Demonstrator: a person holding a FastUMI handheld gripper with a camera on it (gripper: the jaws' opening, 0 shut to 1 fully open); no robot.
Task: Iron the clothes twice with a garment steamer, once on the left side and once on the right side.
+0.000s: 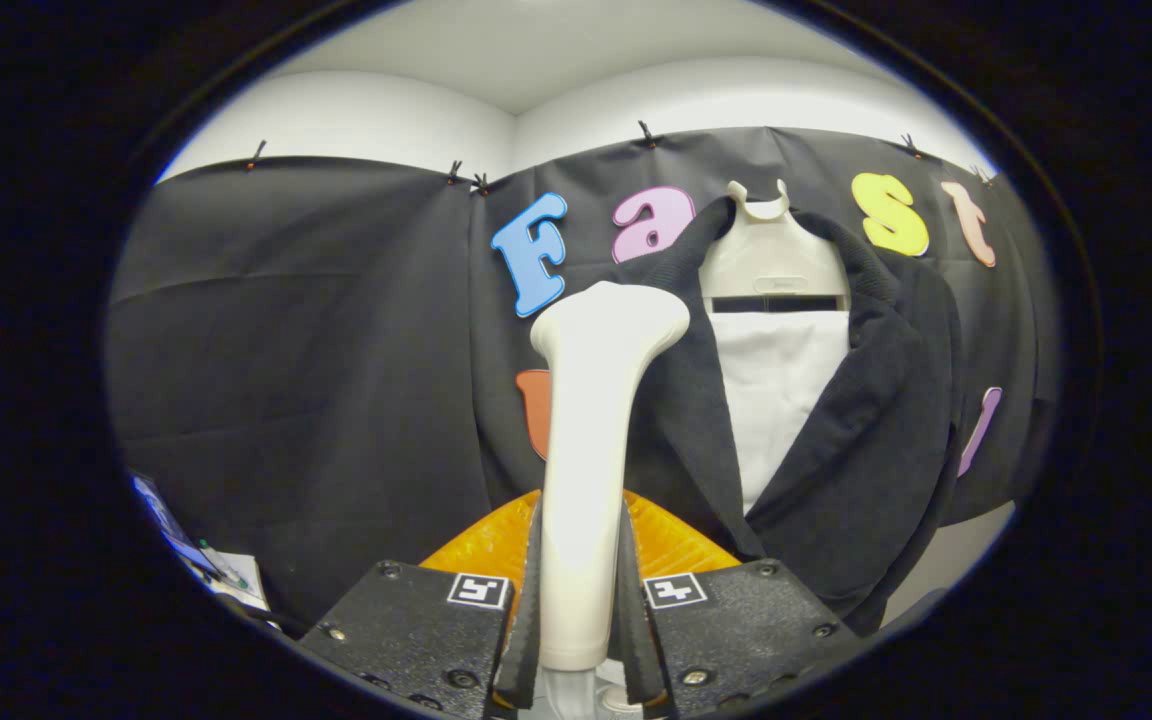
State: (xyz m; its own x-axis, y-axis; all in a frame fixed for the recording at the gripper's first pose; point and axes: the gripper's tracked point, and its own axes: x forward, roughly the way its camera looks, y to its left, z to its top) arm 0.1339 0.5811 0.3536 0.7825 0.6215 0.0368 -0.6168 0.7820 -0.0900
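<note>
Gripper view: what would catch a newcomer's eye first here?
First, the pale garment steamer, standing upright with the tool shut on its handle. Just beyond its head hangs the dark jacket, open over a white hanger form. An orange ribbed piece sits behind the fingers.

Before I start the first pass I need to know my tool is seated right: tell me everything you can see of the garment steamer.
The garment steamer is a smooth, off-white, plastic-looking wand. It stands upright between the fingers of the gripper, which press on its lower handle from both sides. The handle is slim and widens at the top into a flared head tilted slightly toward the dark jacket hanging beyond it. The head overlaps the jacket's near lapel in view; whether they touch cannot be told. Its base ends just above the finger roots.
</note>
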